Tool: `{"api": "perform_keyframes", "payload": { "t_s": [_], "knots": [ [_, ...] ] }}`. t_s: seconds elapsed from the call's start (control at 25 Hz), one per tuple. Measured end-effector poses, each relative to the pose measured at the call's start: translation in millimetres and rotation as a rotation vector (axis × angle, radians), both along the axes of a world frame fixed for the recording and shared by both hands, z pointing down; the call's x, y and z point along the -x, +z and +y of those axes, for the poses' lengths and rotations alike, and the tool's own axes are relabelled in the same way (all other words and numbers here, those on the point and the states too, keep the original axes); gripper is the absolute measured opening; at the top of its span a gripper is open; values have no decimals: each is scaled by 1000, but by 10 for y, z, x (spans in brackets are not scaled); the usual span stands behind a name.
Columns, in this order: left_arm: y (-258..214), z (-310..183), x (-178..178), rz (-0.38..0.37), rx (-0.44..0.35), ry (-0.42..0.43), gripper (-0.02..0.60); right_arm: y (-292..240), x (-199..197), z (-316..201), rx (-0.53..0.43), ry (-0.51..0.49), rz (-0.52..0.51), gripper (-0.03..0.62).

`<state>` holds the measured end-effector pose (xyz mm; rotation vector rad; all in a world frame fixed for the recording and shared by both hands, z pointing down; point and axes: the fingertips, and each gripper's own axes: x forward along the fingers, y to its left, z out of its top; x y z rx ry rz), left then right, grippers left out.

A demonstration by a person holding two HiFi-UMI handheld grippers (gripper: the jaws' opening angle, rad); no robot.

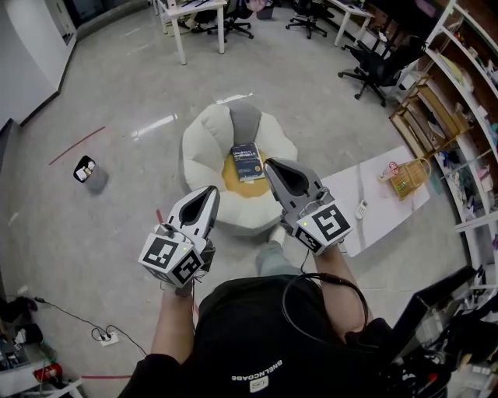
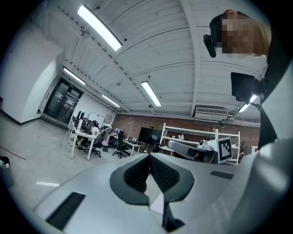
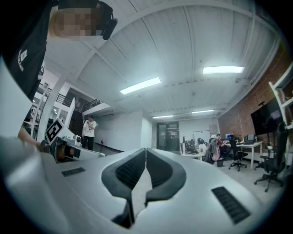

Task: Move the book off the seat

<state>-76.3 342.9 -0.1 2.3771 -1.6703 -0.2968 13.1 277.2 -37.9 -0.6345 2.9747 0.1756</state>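
Observation:
A dark blue book (image 1: 247, 162) lies on the yellow cushion of a cream, flower-shaped floor seat (image 1: 205, 144) in the head view. My left gripper (image 1: 211, 193) is held up below and left of the seat, shut and holding nothing. To the right of it, my right gripper (image 1: 271, 165) is shut too, its tip just right of the book in the picture but well above it. In the left gripper view the left gripper (image 2: 149, 156) points level across the room with its jaws together. The right gripper (image 3: 146, 150) looks likewise in its own view, and neither view shows the book.
A low white table (image 1: 372, 204) with a wicker basket (image 1: 411, 178) and a remote stands right of the seat. Shelves (image 1: 452, 93) line the right wall. Office chairs (image 1: 376, 64) and desks (image 1: 192, 19) stand at the back. A small black object (image 1: 84, 168) lies on the floor left.

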Motion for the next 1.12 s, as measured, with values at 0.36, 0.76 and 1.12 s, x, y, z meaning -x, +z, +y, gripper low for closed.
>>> {"api": "perform_keyframes", "payload": {
  "t_s": [0.36, 0.76, 1.12],
  "knots": [
    [150, -768, -44, -18, 37, 2, 6, 206, 9, -740, 39, -21, -12, 14],
    [293, -1884, -187, -25, 91, -36, 8, 389, -202, -1862, 83, -39, -8, 15],
    [408, -2699, -278, -9, 157, -107, 8, 519, -333, -2745, 140, -88, 7, 15]
  ]
}}
